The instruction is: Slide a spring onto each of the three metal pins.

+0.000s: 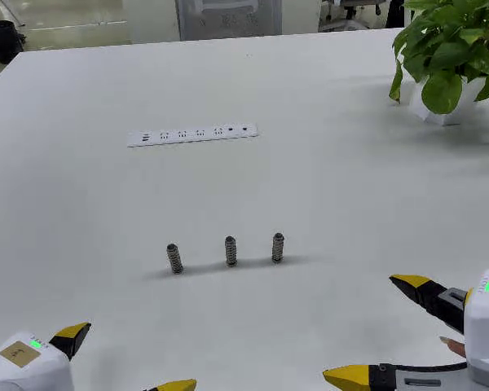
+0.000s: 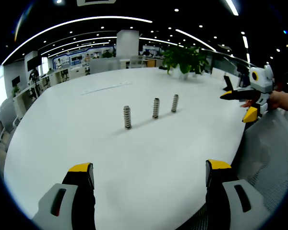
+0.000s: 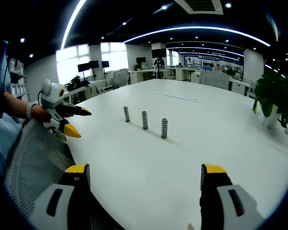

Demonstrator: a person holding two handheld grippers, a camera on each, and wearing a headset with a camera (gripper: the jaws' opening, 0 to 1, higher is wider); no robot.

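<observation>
Springs (image 1: 231,251): three stand upright in a row mid-table, well apart from each other, each apparently seated over a pin. Pins are hidden inside the coils, so you can't confirm seating from here. Judgement: the loading step looks done, and no loose spring lies anywhere in sight.

White table (image 1: 326,187) carries the row. Potted plant (image 1: 452,49) sits at the far right corner, and a white power strip (image 1: 192,134) lies flat beyond the row. Both are well apart from the work.

Next move, if any: check only. Look down on each coil for full seating and a straight stand. If one sits high, come in from above and press it down gently. A side hit could tip it, since the coils look slim and light.

Left claw (image 1: 126,362): jaws wide apart, nothing between them, touching nothing, at the near edge of the table, left of the row. Right claw (image 1: 375,330): jaws likewise spread wide, empty, at the near edge, right of the row. Both are well short of the springs.
</observation>
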